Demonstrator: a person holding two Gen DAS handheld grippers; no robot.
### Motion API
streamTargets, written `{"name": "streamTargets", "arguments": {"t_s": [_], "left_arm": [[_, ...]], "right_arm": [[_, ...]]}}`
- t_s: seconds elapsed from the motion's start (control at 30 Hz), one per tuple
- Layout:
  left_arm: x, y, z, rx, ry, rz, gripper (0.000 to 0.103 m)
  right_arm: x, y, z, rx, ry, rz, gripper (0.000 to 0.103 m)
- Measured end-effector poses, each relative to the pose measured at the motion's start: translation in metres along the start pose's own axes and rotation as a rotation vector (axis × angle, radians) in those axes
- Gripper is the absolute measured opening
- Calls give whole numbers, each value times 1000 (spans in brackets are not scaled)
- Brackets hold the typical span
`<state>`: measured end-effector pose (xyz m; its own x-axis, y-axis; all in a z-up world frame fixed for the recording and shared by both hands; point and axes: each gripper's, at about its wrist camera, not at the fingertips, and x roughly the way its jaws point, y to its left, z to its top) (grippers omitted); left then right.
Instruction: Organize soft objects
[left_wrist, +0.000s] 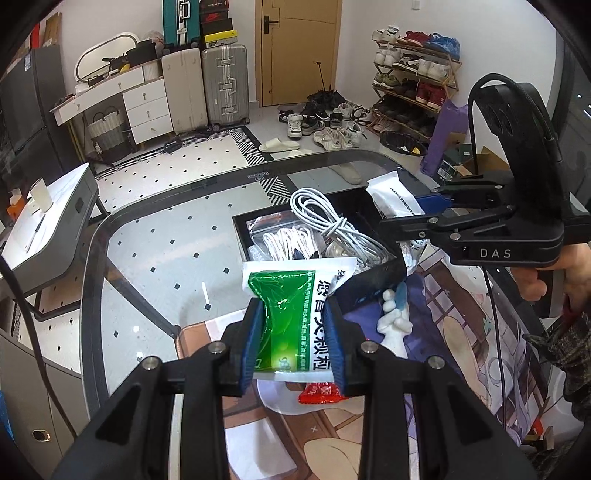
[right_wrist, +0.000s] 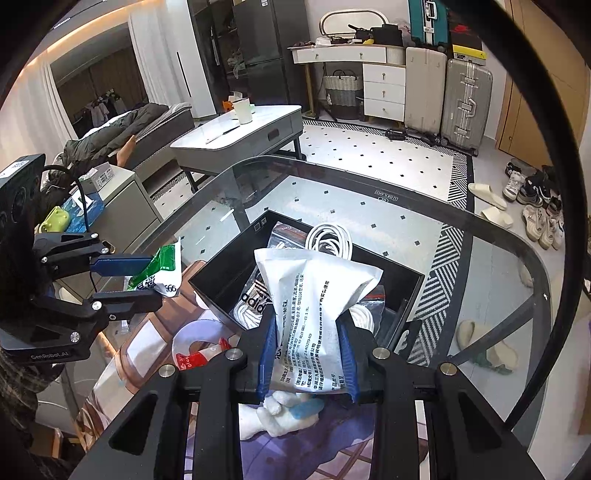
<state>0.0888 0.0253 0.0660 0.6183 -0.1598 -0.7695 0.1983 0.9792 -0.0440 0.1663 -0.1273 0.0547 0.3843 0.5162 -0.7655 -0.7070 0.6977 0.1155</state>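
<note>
The left tongs (left_wrist: 295, 343) pinch a green-and-white sachet (left_wrist: 291, 317) between their blue pads, holding it clear above the desk. The right tongs (right_wrist: 308, 354) pinch a white printed sachet (right_wrist: 314, 306) the same way, hanging just over the near side of a black box (right_wrist: 229, 269).

The box sits on a glass desk (left_wrist: 147, 236) and already holds a coiled white cable (left_wrist: 332, 225) and a clear bag of white cord (left_wrist: 284, 240). Both sachets are in the air, so the step in hand looks like carrying them to the box. The next move likely calls for bringing each sachet over the open box, lowering it onto the cables, then spreading the tongs to let go. The left sachet has farther to travel than the right.

Below the tongs lies a printed cartoon mat (left_wrist: 461, 332) with a red packet (left_wrist: 321, 393) and a small white-and-blue soft toy (left_wrist: 395, 321) on it, apparently yet to be sorted.

Beyond the desk is a tiled floor, suitcases (left_wrist: 207, 85), a white dresser, a wooden door, and a shoe rack (left_wrist: 413, 74) with shoes scattered nearby.
</note>
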Motion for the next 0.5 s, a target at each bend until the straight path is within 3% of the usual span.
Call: {"name": "streamTargets", "arguments": {"t_s": [0.5], "left_arm": [[27,-1,27,19,-5,-16,31]], "right_arm": [[20,-12,14,10,15,11,31]]}}
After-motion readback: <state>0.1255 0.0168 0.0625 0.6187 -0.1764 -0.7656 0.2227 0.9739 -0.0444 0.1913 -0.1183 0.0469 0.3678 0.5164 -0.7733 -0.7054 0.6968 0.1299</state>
